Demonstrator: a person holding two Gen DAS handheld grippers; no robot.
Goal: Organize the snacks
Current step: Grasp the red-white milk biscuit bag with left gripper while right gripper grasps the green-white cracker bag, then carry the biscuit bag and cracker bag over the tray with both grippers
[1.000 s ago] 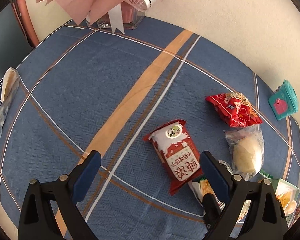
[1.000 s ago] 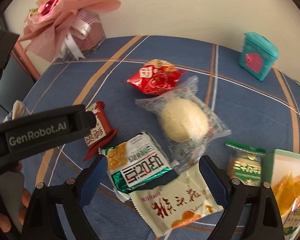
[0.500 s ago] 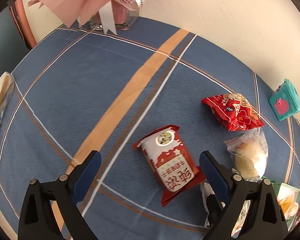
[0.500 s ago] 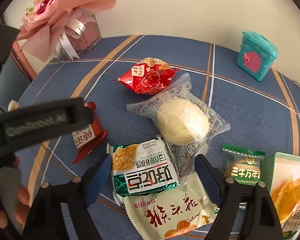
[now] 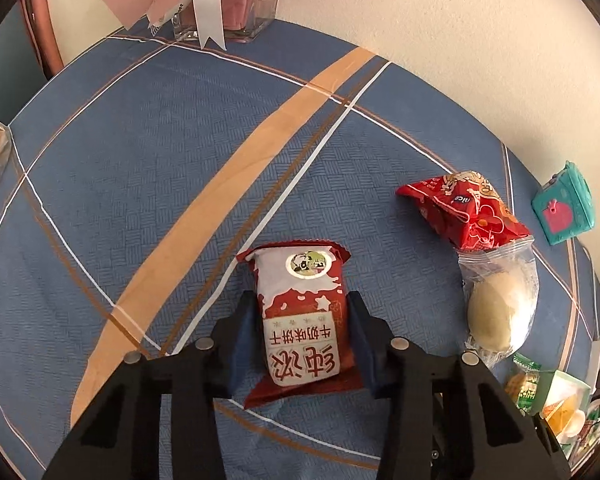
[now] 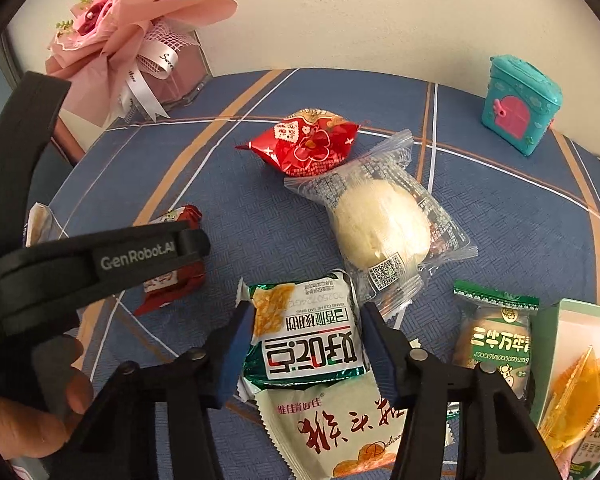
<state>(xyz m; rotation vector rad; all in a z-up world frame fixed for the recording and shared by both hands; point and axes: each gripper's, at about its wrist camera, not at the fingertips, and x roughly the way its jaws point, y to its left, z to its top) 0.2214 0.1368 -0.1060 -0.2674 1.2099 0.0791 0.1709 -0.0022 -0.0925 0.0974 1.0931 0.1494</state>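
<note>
left jaws: left gripper (image 5: 302,336) has just been closing, pads now pressed on both long sides of the red biscuit pack (image 5: 300,320), lower centre of the left wrist view; side grip suits a lift off the cloth, I judge.
right jaws: right gripper (image 6: 306,344) has just been closing, pads at both edges of the green cracker pack (image 6: 304,340), lower centre of the right wrist view; looks clamped.
under green pack: cream pack (image 6: 340,428), partly overlapped, so it may drag.
near: bun in clear bag (image 6: 380,232) touching red crinkled bag (image 6: 308,144), centre.
right edge: small green pack (image 6: 496,340) beside open box (image 6: 572,320).
count: six loose packs, one box, two grippers.
far: teal tin (image 6: 520,104) upper right, bouquet (image 6: 112,36) upper left.
surface: blue checked tablecloth (image 5: 140,160).
</note>
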